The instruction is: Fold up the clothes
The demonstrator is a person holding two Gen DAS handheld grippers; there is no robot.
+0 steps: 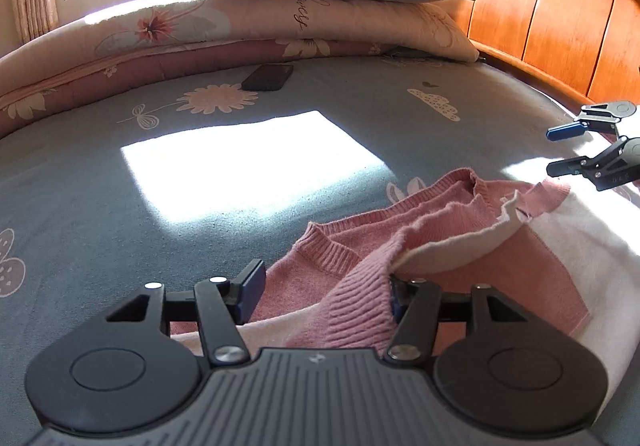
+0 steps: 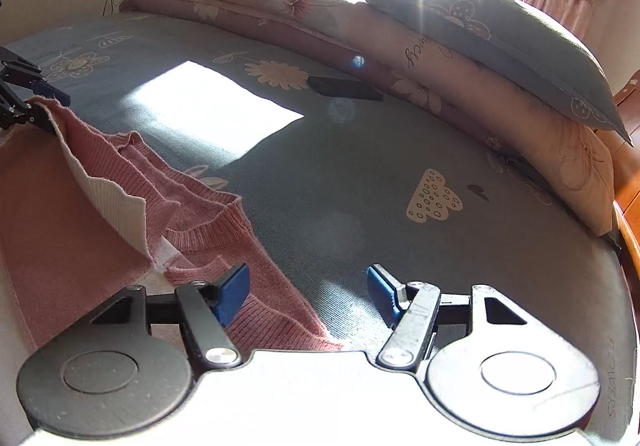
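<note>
Pink and white sweater half-arranged on the bed (image 1: 120,206)

The blue flowered bed carries a pink and white sweater (image 1: 500,266) at its near edge, body mostly flat, neckline and one sleeve bunched and draped across the front. In my judgement the folding is partway, with no tidy stack visible. The left hand-held gripper (image 1: 324,298) stands wide around a ribbed sleeve fold; the right hand-held gripper (image 2: 308,294) is wide, empty, over the sweater's edge.
</note>
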